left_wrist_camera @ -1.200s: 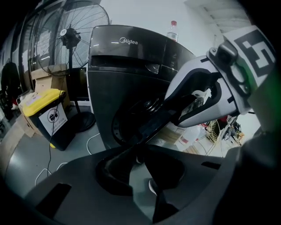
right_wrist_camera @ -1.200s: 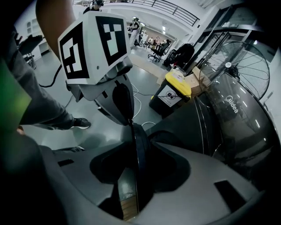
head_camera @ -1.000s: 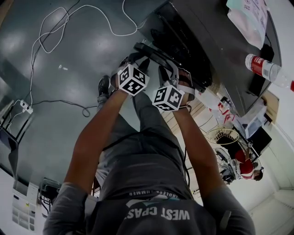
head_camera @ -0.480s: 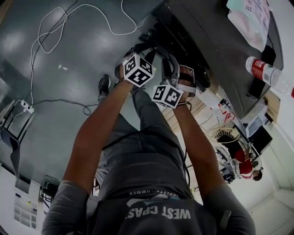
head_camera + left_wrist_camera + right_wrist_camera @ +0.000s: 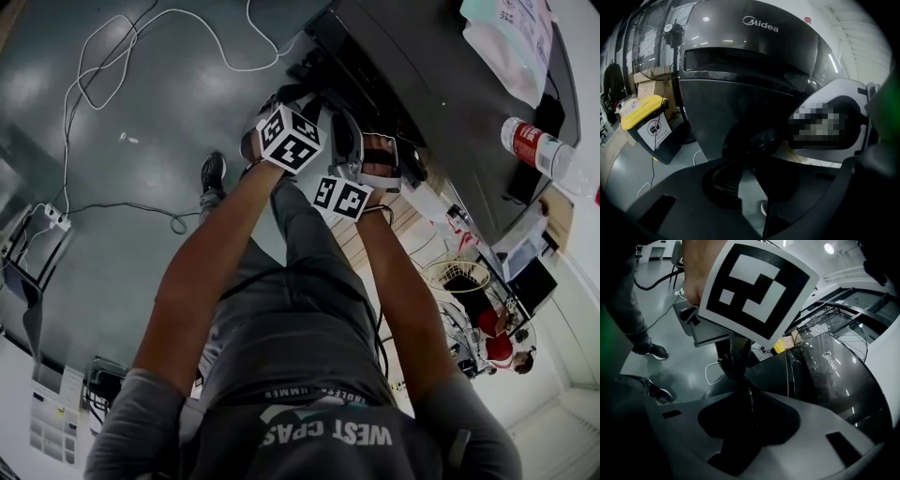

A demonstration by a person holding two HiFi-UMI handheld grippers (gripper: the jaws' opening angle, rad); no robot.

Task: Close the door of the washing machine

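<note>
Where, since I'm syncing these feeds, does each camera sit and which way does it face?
Head view: on the person's head, facing steeply down at floor and washer; shows arms, torso, left cube, right cube.
Left gripper view: on the left gripper, facing the washer's front and a yellow bin; shows its jaws.
Right gripper view: on the right gripper, facing the left cube, washer beyond; shows a hand, shoes.
Shared: the washer is in all three.
</note>
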